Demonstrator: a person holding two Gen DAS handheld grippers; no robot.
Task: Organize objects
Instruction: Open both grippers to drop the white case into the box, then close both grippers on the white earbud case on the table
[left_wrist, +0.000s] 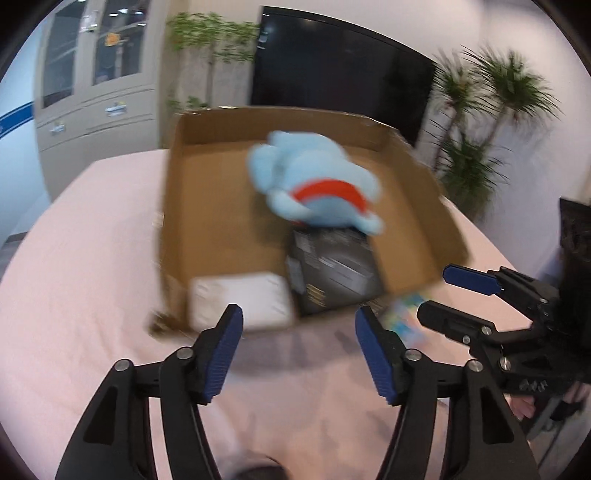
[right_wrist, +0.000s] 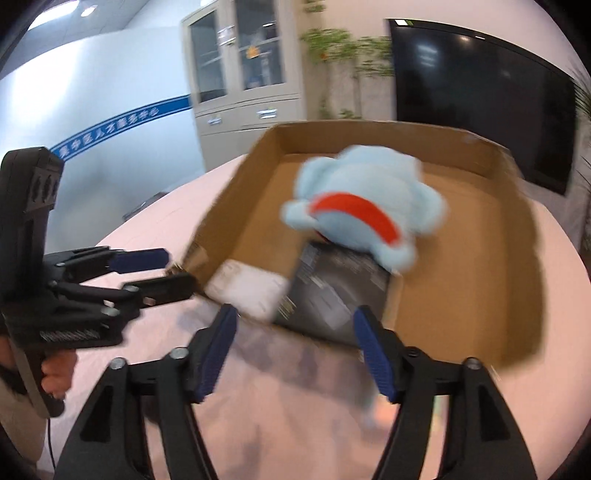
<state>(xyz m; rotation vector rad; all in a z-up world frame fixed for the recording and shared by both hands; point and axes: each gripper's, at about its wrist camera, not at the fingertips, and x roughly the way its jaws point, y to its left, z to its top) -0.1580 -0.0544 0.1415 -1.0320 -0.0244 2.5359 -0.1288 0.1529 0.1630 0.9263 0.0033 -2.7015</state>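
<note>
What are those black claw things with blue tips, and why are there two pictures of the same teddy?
They are two grabbing tools; a person holds one in each hand. Each carries a camera looking along its fingers: one picture comes from the left gripper, one from the right gripper. Both are open and hold nothing. On the pink table stands a cardboard box. Inside are a blue plush toy with a red stripe, a black box partly under it, and a white packet.
</note>
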